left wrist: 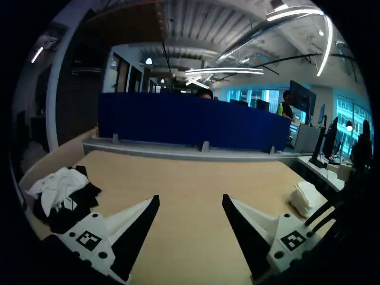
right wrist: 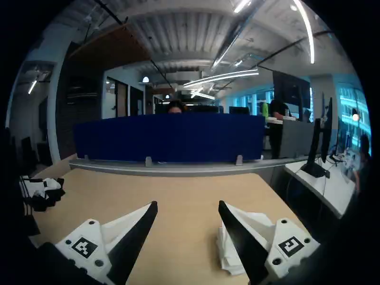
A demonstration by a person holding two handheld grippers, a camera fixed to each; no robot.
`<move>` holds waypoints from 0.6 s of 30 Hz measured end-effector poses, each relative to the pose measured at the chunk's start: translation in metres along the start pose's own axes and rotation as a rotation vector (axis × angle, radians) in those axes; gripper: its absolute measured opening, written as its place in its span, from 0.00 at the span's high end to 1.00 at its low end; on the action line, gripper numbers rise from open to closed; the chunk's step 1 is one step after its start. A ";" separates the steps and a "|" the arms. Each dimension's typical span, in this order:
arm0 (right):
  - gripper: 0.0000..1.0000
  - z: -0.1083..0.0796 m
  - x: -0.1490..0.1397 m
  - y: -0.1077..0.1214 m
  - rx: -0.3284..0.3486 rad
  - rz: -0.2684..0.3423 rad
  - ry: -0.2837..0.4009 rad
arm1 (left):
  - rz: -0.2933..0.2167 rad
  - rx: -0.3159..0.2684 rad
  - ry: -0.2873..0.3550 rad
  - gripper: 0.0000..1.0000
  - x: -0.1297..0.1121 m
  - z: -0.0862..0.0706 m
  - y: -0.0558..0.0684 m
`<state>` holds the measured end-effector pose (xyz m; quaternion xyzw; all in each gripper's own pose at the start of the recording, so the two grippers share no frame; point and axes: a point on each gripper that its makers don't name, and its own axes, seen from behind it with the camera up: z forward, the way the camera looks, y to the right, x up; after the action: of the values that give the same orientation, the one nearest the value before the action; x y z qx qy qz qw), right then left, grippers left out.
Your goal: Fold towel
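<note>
Towel stack by right gripper — fingers apart

In the left gripper view, a cloth heap lies on the table at 8 o'clock and a towel stack at 4 o'clock, well apart. A partition stands along the table's far edge at 12 o'clock. In the right gripper view, the stack lies at 5 o'clock, the heap at 9 o'clock, and a side desk bearing a monitor stands beside the table at 3 o'clock.
</note>
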<state>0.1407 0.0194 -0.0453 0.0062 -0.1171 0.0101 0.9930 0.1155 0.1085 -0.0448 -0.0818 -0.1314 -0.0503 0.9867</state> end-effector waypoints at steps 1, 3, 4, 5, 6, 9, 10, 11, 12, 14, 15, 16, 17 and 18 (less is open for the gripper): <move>0.01 -0.001 0.000 -0.004 0.001 0.008 -0.001 | 0.003 0.013 0.024 0.02 0.005 0.000 -0.005; 0.00 -0.002 0.001 -0.013 0.005 0.023 -0.005 | 0.006 0.035 0.068 0.02 0.015 0.001 -0.015; 0.01 -0.003 0.002 -0.017 0.008 0.028 -0.009 | 0.005 0.041 0.082 0.02 0.018 0.002 -0.019; 0.01 -0.003 0.002 -0.022 0.011 0.032 -0.012 | 0.003 0.046 0.097 0.02 0.021 0.003 -0.022; 0.01 -0.004 0.003 -0.027 0.017 0.032 -0.017 | 0.002 0.052 0.112 0.02 0.024 0.003 -0.026; 0.01 -0.006 0.006 -0.042 0.033 0.021 -0.033 | -0.002 0.064 0.151 0.02 0.032 0.002 -0.035; 0.01 -0.007 0.007 -0.045 0.036 0.016 -0.036 | -0.003 0.064 0.160 0.02 0.033 0.002 -0.036; 0.01 -0.008 0.009 -0.048 0.039 0.011 -0.039 | -0.003 0.064 0.170 0.02 0.035 0.002 -0.037; 0.01 -0.008 0.011 -0.052 0.043 0.006 -0.043 | -0.004 0.063 0.178 0.02 0.035 0.002 -0.039; 0.01 -0.009 0.013 -0.058 0.051 0.001 -0.051 | -0.004 0.059 0.189 0.02 0.035 0.002 -0.041; 0.01 -0.009 0.014 -0.061 0.055 0.000 -0.055 | -0.002 0.060 0.195 0.02 0.034 0.002 -0.043; 0.01 -0.008 0.015 -0.064 0.058 0.000 -0.060 | 0.002 0.062 0.200 0.02 0.033 0.003 -0.045; 0.01 -0.008 0.017 -0.066 0.062 0.000 -0.065 | 0.006 0.063 0.205 0.02 0.032 0.004 -0.047; 0.01 -0.007 0.018 -0.069 0.064 0.000 -0.069 | 0.013 0.067 0.211 0.02 0.031 0.005 -0.049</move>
<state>0.1612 -0.0486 -0.0490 0.0381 -0.1508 0.0138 0.9877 0.1379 0.0586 -0.0248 -0.0440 -0.0279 -0.0477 0.9975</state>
